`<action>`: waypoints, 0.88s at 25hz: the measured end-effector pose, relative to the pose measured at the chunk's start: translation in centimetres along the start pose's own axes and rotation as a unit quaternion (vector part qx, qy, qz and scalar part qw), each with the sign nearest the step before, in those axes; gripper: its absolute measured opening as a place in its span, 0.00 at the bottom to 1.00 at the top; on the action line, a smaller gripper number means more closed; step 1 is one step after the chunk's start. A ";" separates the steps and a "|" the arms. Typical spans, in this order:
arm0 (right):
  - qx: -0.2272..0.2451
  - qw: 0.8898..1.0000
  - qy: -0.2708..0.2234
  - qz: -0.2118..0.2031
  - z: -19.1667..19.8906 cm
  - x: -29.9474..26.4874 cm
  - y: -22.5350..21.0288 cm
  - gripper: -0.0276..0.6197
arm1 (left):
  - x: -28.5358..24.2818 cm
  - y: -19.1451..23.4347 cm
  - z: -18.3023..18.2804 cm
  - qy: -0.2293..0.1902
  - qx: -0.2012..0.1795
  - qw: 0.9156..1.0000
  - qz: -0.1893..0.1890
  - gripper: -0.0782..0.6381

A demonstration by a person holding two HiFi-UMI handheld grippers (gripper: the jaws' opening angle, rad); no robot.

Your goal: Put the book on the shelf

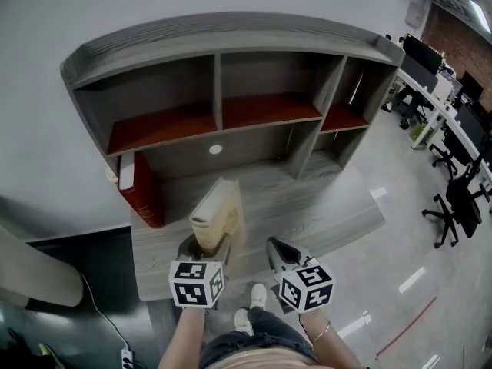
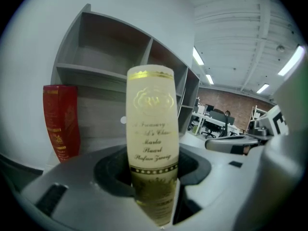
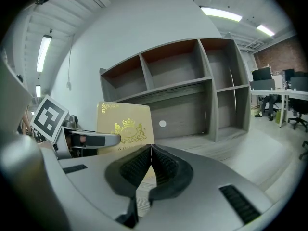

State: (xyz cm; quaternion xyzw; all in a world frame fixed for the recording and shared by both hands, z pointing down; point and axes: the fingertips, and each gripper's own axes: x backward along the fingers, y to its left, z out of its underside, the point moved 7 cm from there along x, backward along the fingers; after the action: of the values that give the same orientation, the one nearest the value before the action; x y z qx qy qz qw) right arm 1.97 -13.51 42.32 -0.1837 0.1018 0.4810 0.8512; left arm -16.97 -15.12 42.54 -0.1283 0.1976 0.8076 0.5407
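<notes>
Head view: grey wood-grain shelf (image 1: 231, 44) on matching tabletop (image 1: 338, 214); flat boards, 3 upper bays w/ red-brown floors, round white dot on lower back panel.
Red book (image 1: 142, 191): glossy hardback, upright at tabletop's left end, by shelf's left side; gold stamps on spine.
Book (image 1: 219, 210): thick cream hardback, smooth cover, rounded spine w/ gold bands + script lettering; gold crest and corner scrolls on cover; pale page block.
Book pos: upright, a bit tilted, over tabletop's front part, before lower bay, right of red book and apart from it; not on shelf yet.
Left gripper (image 1: 206, 244): grey plastic, jaws wide, clamped on book's lower end; b/w marker cube (image 1: 196, 283) behind.
Right gripper (image 1: 275, 246): jaws pressed together, ribbed black pads (image 3: 137, 165) meeting, nothing btwn; just right of book, not touching.
</notes>
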 end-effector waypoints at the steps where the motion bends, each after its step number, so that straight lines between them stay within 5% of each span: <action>1: 0.000 1.000 0.001 0.001 -0.1 -0.3 -0.4 0.06 | -0.7 0.2 -0.1 0.001 0.002 1.000 -0.003 0.42; 22: 0.027 0.997 0.074 -0.017 -1.4 -11.6 -7.0 0.06 | -13.9 2.1 -2.4 0.023 0.000 0.999 -0.046 0.42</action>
State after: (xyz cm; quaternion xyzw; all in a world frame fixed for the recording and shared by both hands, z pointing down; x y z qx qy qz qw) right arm 1.96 -26.43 46.57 -0.1978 0.1745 0.4490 0.8537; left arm -13.58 -28.34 46.63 -0.1559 0.2038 0.7789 0.5722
